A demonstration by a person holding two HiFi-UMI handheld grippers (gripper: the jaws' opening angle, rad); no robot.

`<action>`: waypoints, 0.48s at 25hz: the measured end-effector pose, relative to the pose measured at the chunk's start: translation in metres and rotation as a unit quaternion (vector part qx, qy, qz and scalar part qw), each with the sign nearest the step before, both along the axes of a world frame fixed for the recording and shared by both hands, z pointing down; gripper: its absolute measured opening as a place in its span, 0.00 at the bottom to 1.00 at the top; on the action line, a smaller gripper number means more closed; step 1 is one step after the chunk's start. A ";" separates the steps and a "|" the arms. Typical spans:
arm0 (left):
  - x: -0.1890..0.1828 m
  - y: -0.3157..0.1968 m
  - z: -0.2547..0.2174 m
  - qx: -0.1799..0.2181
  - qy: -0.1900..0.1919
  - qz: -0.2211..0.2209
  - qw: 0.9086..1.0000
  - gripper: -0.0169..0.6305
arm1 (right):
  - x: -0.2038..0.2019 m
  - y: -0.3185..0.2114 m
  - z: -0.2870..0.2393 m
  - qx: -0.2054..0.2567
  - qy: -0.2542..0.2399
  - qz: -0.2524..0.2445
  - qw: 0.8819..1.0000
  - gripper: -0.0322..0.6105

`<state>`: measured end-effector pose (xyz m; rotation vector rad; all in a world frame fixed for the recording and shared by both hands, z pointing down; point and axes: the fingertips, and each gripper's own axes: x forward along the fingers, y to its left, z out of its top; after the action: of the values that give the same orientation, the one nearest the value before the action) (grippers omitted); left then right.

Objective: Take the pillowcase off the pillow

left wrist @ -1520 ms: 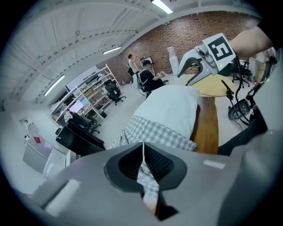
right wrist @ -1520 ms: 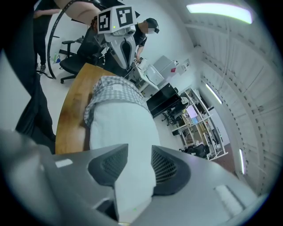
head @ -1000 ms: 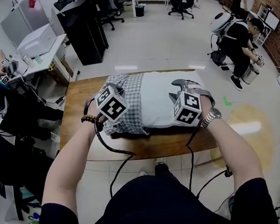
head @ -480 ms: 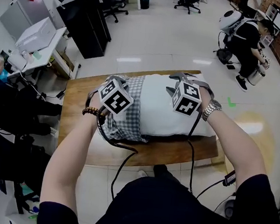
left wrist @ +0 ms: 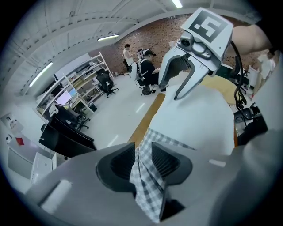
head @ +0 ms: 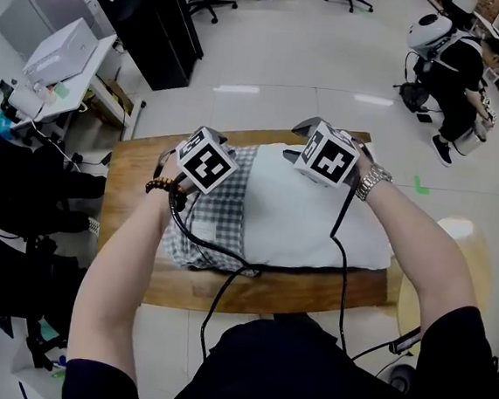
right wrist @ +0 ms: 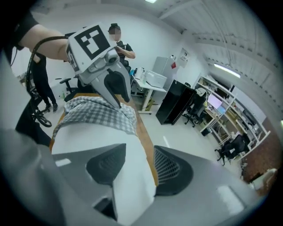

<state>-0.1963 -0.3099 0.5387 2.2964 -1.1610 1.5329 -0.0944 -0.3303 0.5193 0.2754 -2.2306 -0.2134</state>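
Left-gripper fingers [left wrist: 167,161], just parted, astride pillowcase [left wrist: 145,183] fold

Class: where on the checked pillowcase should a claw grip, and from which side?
Probably pinch the slack folds of the pillowcase at its left end, approaching from the left. It covers only that end of the white pillow, and bunched cloth gives a ridge.

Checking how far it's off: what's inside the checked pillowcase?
One end of the white pillow goes into the bunched pillowcase; the rest lies bare on the table. How far it reaches inside is covered by the fabric.
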 end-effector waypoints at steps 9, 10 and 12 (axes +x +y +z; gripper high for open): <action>-0.001 -0.068 0.046 -0.097 0.038 -0.019 0.994 0.22 | -0.016 -0.057 0.057 -0.144 0.012 -0.016 0.989 0.42; -0.003 -0.071 0.054 -0.112 0.037 -0.020 0.993 0.22 | -0.016 -0.061 0.068 -0.162 0.020 -0.015 0.986 0.43; -0.008 -0.080 0.069 -0.141 0.034 -0.021 0.989 0.22 | -0.016 -0.067 0.085 -0.198 0.033 -0.011 0.980 0.45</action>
<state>-0.2040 -0.3894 0.6080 2.1077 -0.9039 1.4849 -0.1100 -0.3977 0.6047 0.0264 -2.1537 0.2079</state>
